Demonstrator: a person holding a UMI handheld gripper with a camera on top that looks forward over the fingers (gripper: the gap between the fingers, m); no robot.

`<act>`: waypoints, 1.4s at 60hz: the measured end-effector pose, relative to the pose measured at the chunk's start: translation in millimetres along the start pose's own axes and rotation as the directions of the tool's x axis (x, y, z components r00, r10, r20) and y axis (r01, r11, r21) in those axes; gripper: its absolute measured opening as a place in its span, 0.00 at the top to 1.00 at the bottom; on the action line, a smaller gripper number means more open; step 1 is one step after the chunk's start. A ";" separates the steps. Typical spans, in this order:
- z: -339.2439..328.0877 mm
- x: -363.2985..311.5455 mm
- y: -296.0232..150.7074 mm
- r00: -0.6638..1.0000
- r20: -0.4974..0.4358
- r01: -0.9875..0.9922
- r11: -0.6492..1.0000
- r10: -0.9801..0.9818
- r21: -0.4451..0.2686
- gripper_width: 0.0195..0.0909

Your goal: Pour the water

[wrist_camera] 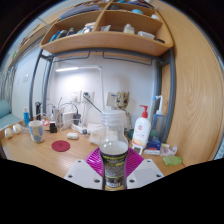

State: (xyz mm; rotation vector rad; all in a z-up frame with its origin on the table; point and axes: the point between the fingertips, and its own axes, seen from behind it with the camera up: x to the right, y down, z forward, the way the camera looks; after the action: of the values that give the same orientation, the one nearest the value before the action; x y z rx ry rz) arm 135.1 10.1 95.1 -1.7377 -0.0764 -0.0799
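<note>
My gripper (113, 165) is shut on a clear plastic bottle (113, 150) with a yellow-and-dark label. Both magenta pads (96, 160) press its sides. The bottle stands upright between the fingers, raised above the wooden desk (40, 158). Its neck and top are pale and partly blend with the wall behind. On the desk to the left stands a small grey cup (36, 131), well ahead and left of the fingers.
A red round coaster (61, 146) lies on the desk. A white pump bottle with a red label (142, 130) stands to the right, with a green cloth (172, 159) near it. Wooden shelves (105, 40) hang above; a wooden side panel (195, 90) closes the right.
</note>
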 end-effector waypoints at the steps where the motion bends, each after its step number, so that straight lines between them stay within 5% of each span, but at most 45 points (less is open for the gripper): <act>1: 1.1 0.3 -2.9 1.000 -0.007 0.029 1.000 -0.029 0.002 0.95; 12: 31.1 -30.4 -27.4 0.882 -0.054 0.470 0.883 -0.468 0.010 0.94; 25: 78.3 -117.2 -59.7 0.494 -0.071 0.869 0.490 -0.867 0.066 0.94; 39: 116.0 -203.3 -95.6 0.063 -0.152 0.992 0.046 -0.986 0.116 0.94; 55: 134.0 -254.0 -101.7 -0.358 -0.227 0.923 -0.381 -0.906 0.064 0.92; 75: 136.6 -270.5 -98.7 -0.453 -0.249 0.878 -0.477 -0.856 0.041 0.92; 84: 132.7 -264.9 -97.5 -0.219 -0.188 0.965 -0.242 -0.957 0.105 0.92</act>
State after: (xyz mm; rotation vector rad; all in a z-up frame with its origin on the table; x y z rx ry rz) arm -136.6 155.7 143.0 -0.9240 -1.5049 -1.3197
